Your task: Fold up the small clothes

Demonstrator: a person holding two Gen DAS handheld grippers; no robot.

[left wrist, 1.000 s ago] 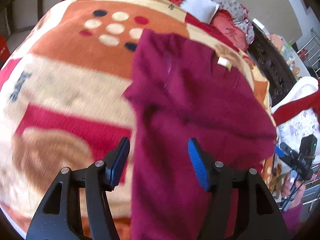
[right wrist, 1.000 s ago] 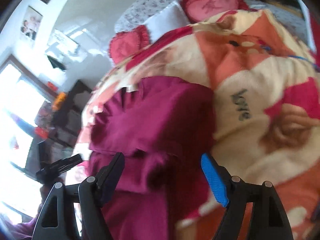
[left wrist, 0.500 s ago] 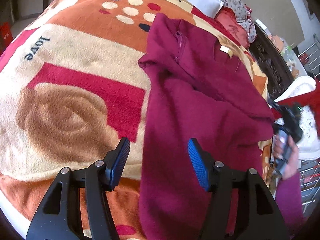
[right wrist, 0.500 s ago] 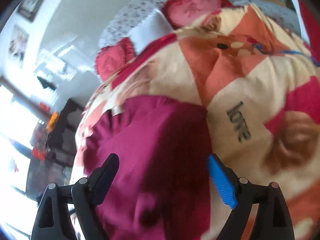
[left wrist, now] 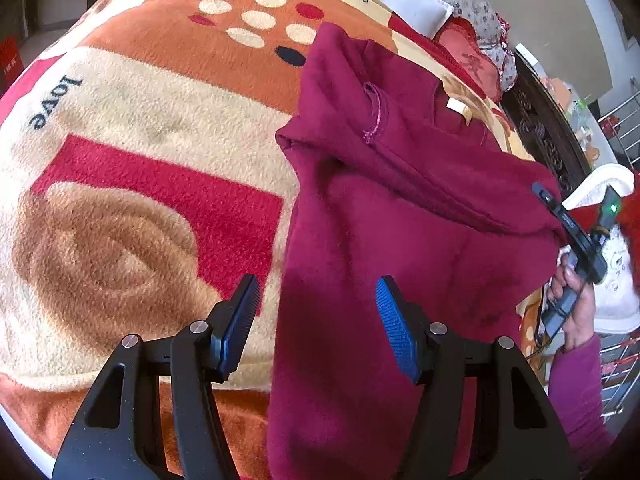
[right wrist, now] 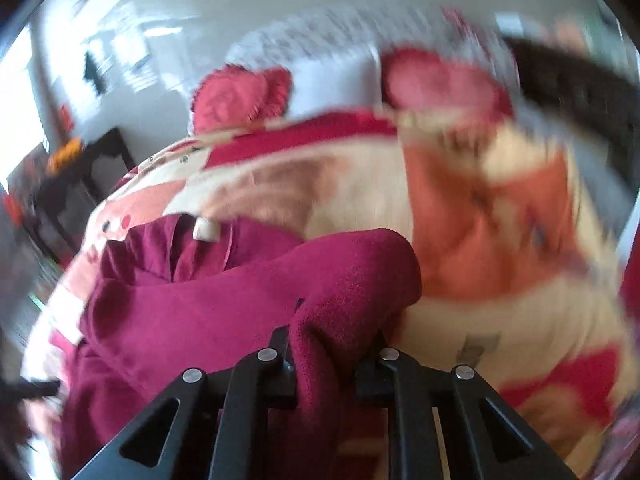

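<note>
Right wrist: maroon garment [right wrist: 248,304] pinched between right hand-held gripper [right wrist: 332,344] jaws

A: The left wrist camera is looking steeply down along its fingers, close over the blanket [left wrist: 120,128], pillows showing at one o'clock.

B: The right one is sitting nearer, facing the headboard end. Both are sharing the maroon garment [left wrist: 400,220] and blanket.

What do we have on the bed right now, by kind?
Garment: 1, maroon, pinched at one edge by the right gripper
Blanket: 1, patterned
Red cushions: 2
White pillow: 1
Total: 5
</note>
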